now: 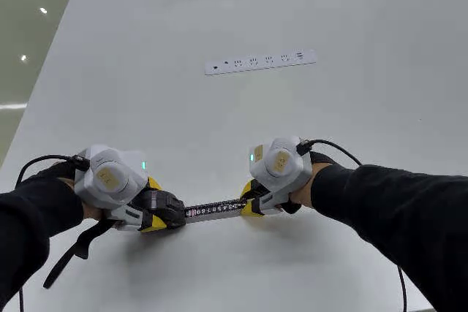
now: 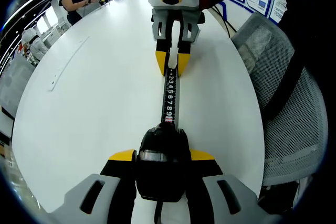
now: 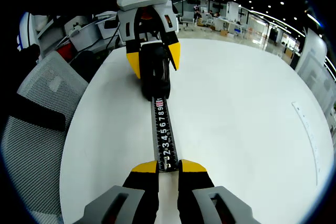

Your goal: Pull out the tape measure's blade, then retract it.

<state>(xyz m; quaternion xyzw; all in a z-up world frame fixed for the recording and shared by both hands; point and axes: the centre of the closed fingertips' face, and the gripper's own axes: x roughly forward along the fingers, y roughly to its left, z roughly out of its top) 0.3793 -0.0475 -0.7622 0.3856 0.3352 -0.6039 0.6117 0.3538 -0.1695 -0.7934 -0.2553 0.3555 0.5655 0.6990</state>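
Near the white desk's (image 1: 219, 20) near edge, the left tool (image 1: 155, 206) clamps the black tape measure (image 1: 167, 208). The right tool (image 1: 247, 201) pinches the tip of its blade (image 1: 216, 210), stretched between them. A power strip (image 1: 260, 61) lies farther off. Glossy floor (image 1: 29, 27) shows left, and a mesh chair (image 2: 294, 129) stands beside the desk.

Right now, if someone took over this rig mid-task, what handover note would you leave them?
Left gripper: fingers shut on the tape measure's case, which sits low over the table.
Right gripper: fingers shut on the tip of the blade.
Done: the blade is out a short way, stretched straight between the two grippers, with marks up to about 9 showing.
Left: pull further if more length is wanted, then ease the tip back toward the case so the blade retracts, and let go.
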